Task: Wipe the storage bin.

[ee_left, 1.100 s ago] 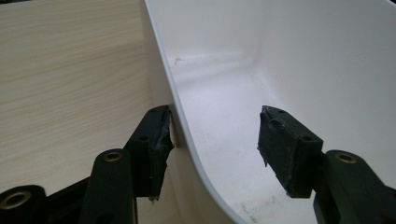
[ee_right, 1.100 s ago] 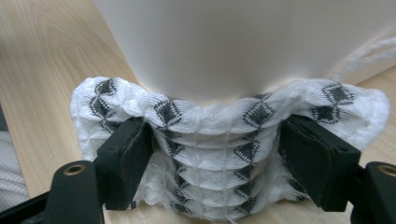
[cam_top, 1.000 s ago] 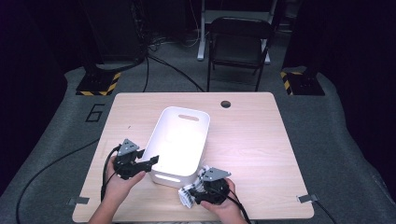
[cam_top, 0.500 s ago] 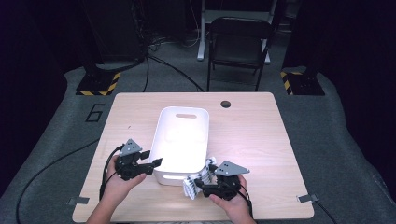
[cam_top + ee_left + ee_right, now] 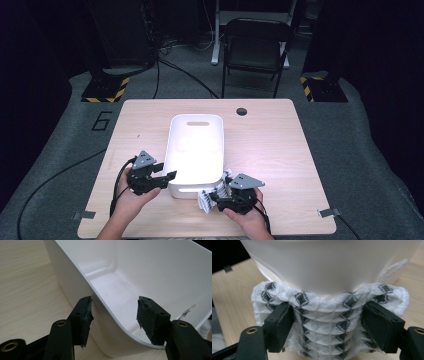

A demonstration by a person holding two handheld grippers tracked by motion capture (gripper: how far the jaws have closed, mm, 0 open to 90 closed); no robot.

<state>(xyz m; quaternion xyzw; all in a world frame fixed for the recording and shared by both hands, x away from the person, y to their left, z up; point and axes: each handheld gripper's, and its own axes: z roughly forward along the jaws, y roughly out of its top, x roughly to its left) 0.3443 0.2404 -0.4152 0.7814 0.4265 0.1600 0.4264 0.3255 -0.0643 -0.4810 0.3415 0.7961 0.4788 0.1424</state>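
Note:
A white plastic bin stands mid-table, its inside bare. My left gripper is at the bin's near-left corner. In the left gripper view this gripper is open astride the rim, one jaw outside the wall and one inside. A white cloth with black diamond marks lies bunched against the bin's near wall. My right gripper is shut on it. In the right gripper view the cloth is squeezed between that gripper's jaws.
The wooden table has a cable hole at the back. A black chair stands behind it. Cables trail from both grippers over the near edge. Tape tabs sit at the front corners.
The right gripper has turned and shifted slightly right, keeping the cloth against the bin's near wall. The left gripper has barely moved at the corner.

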